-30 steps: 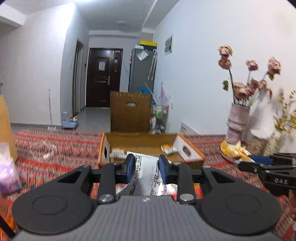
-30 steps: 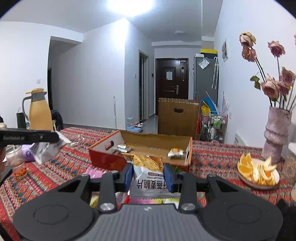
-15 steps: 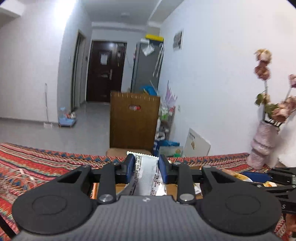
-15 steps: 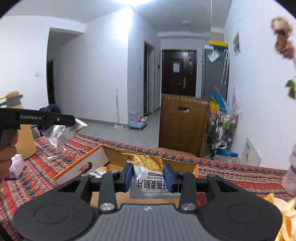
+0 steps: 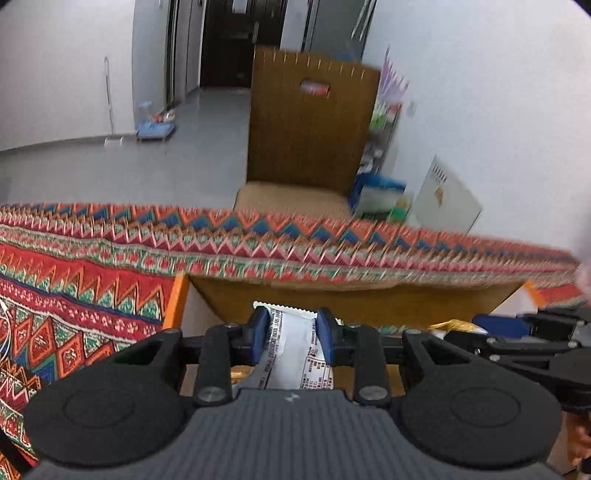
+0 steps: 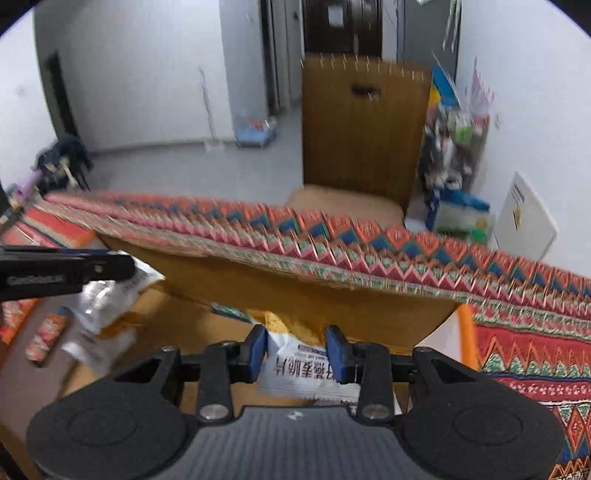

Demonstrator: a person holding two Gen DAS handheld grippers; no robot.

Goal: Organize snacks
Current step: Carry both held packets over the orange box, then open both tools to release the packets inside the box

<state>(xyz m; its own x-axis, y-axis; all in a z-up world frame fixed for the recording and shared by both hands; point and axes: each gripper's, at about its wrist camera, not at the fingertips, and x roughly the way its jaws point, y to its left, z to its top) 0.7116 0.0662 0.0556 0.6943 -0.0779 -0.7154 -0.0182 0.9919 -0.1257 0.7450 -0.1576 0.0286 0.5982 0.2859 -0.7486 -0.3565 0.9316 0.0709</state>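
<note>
White snack packet (image 5: 295, 354) pinched in left gripper (image 5: 291, 334), poised above the open cardboard box (image 5: 369, 299), presumably for dropping in. Right gripper (image 6: 297, 349) clamps a chip bag (image 6: 303, 365) over the same box; loose snacks (image 6: 48, 332) lie inside. Box sits on patterned tablecloth (image 5: 92, 288).

Both cameras ride just behind their own fingers, tilted down and close over the open cardboard box (image 5: 369, 295) on the patterned tablecloth (image 5: 92, 280). Each faces the brown chair (image 6: 364, 122) and dark door (image 6: 341, 22) beyond. The right gripper (image 5: 495, 325) shows in the left view, the left gripper (image 6: 125, 266) in the right view.
</note>
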